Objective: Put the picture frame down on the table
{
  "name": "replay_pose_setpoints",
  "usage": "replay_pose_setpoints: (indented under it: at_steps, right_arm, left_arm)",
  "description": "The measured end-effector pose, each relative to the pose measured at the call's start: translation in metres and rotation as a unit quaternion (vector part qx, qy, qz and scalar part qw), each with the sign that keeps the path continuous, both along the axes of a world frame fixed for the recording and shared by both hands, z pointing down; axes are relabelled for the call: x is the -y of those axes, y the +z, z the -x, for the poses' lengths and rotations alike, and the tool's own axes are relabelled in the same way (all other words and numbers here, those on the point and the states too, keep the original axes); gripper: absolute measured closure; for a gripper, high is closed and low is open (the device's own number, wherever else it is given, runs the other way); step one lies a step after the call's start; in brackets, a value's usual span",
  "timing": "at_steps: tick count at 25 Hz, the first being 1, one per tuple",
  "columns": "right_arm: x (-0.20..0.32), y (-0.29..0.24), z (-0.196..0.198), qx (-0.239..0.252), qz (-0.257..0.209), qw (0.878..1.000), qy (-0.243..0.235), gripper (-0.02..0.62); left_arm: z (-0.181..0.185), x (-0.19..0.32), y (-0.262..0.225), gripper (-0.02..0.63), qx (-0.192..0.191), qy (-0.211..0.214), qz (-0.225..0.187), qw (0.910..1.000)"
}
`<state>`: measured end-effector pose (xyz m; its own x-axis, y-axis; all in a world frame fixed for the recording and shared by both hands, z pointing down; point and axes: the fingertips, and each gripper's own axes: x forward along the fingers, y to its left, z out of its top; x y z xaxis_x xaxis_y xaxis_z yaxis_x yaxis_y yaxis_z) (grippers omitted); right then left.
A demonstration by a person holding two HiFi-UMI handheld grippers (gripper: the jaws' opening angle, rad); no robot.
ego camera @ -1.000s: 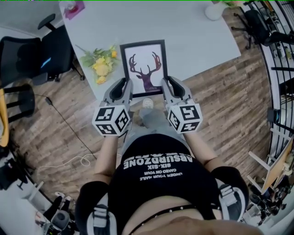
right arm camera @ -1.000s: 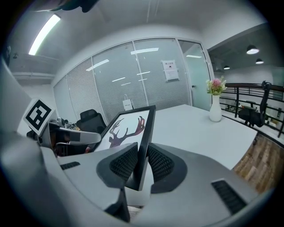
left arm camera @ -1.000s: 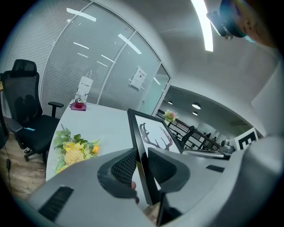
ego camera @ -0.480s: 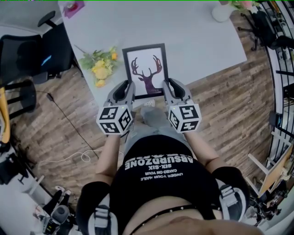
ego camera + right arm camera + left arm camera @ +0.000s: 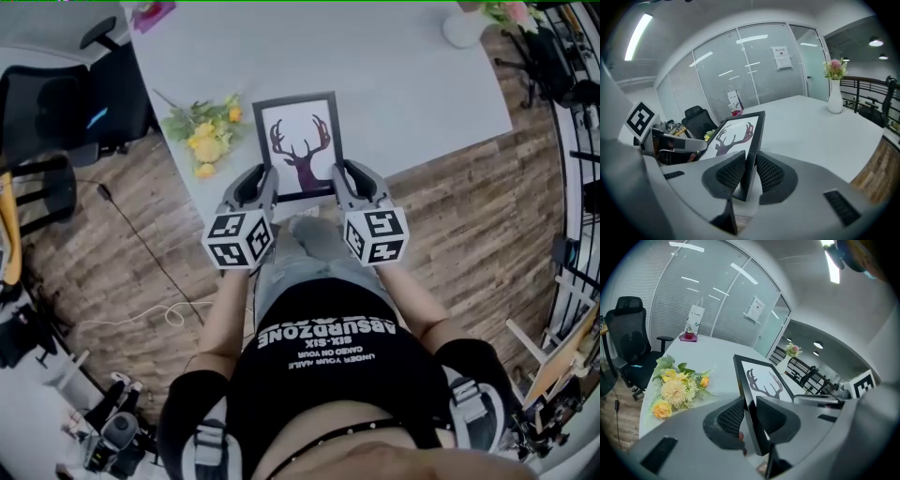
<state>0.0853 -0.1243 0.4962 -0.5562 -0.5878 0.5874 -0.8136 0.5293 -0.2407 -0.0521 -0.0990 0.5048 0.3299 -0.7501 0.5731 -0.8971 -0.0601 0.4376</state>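
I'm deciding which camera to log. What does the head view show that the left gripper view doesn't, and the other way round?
Only the head view: the person's black shirt and jeans. Only the left gripper view: the glass wall, a ceiling light, and a close look at the left gripper shut on the edge of the picture frame. Both: that frame, the yellow flowers, the white table and the black chair.

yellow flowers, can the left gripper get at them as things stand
Probably not yet: the left gripper is shut on the picture frame. The way itself looks free; the yellow flowers lie uncovered on the table beside it.
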Motion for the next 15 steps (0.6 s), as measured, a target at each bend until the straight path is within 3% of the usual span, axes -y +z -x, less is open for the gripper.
replay_pose_setpoints:
  at_steps: [15]
  right_arm:
    - [-0.001,0.026,0.001,-0.007,0.027,1.000,-0.005,0.506]
  left_arm:
    - [0.000,-0.001,0.028,0.515,0.004,0.001,0.031,0.9995]
